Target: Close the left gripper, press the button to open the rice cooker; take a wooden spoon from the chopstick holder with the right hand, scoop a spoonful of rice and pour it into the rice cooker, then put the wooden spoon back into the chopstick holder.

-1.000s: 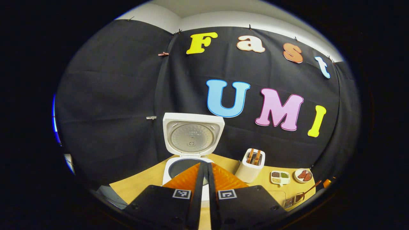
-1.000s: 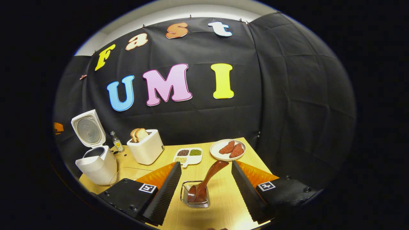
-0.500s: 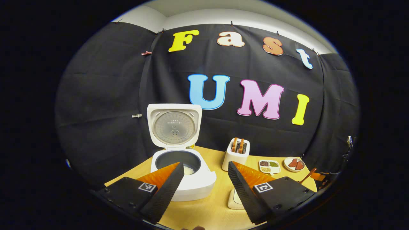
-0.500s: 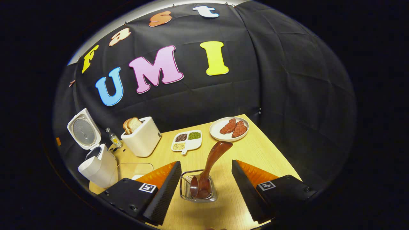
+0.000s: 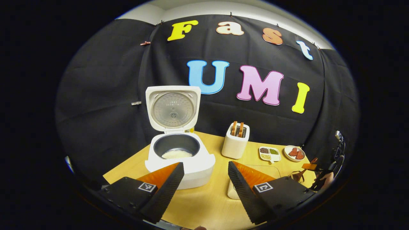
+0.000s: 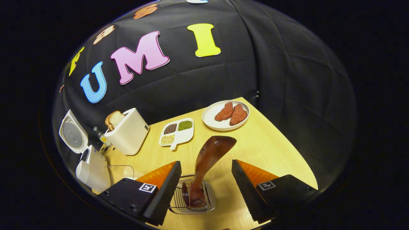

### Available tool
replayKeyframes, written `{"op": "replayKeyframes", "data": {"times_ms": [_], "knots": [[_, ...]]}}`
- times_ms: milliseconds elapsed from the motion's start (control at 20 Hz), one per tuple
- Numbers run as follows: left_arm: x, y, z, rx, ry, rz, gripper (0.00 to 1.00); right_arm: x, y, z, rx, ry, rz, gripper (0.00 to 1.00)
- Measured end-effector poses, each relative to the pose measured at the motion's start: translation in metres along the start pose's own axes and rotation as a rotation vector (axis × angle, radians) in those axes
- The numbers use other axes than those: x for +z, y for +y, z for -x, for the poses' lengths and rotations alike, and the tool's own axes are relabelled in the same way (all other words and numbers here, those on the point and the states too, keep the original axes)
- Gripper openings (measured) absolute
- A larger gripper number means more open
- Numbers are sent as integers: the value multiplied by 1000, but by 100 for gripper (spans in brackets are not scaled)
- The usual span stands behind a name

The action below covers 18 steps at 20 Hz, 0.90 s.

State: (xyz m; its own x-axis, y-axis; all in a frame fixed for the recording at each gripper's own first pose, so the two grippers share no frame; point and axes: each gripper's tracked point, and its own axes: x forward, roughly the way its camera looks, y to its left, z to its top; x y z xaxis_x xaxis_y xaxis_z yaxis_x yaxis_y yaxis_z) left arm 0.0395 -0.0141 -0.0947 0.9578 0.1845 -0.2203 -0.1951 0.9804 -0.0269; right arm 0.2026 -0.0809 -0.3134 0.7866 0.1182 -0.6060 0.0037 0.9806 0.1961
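Note:
The white rice cooker (image 5: 180,159) stands with its lid (image 5: 173,108) up, and a little white rice lies in its dark pot. My left gripper (image 5: 204,183) is open in front of the cooker, touching nothing. In the right gripper view the cooker (image 6: 91,164) is at the far left. A dark wooden spoon (image 6: 207,159) stands bowl-down in the wire chopstick holder (image 6: 191,199). My right gripper (image 6: 206,183) is open above the holder, with the spoon's handle between its fingers but untouched. The other gripper (image 5: 314,172) and the hand holding it appear at the far right of the left gripper view.
A white toaster (image 6: 127,131) with bread, a small divided dish of grains (image 6: 176,132) and a plate with meat slices (image 6: 226,115) stand along the back of the wooden table (image 6: 274,150). A clear-lidded white container (image 5: 235,191) lies right of the cooker. A small bottle (image 6: 101,138) stands behind it.
My left gripper went from shut to open and drew back from the cooker, whose lid stays up. My right gripper moved closer over the holder, so the spoon's handle now stands between its fingers.

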Motion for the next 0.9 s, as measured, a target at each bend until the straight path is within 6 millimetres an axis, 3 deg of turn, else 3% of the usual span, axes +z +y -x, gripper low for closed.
{"op": "replayKeyframes", "data": {"times_ms": [100, 200, 350, 650, 900], "knots": [[-15, 3, 3, -2, 33, 31, 96, -2, 2, -10, 7, 13, 1, 95], [-23, 7, 9, -2, 52, 47, 96, -1, 6, -16, 14, 17, -15, 84], [-33, 9, 16, -4, 69, 35, 96, 0, 10, -17, 18, 25, -57, 30], [-49, 7, 21, -44, 95, 45, 96, 5, 25, 6, 37, 14, -5, 17], [-51, 15, 22, -75, 92, 44, 96, 47, 42, 43, 41, -68, 67, 16]]}}
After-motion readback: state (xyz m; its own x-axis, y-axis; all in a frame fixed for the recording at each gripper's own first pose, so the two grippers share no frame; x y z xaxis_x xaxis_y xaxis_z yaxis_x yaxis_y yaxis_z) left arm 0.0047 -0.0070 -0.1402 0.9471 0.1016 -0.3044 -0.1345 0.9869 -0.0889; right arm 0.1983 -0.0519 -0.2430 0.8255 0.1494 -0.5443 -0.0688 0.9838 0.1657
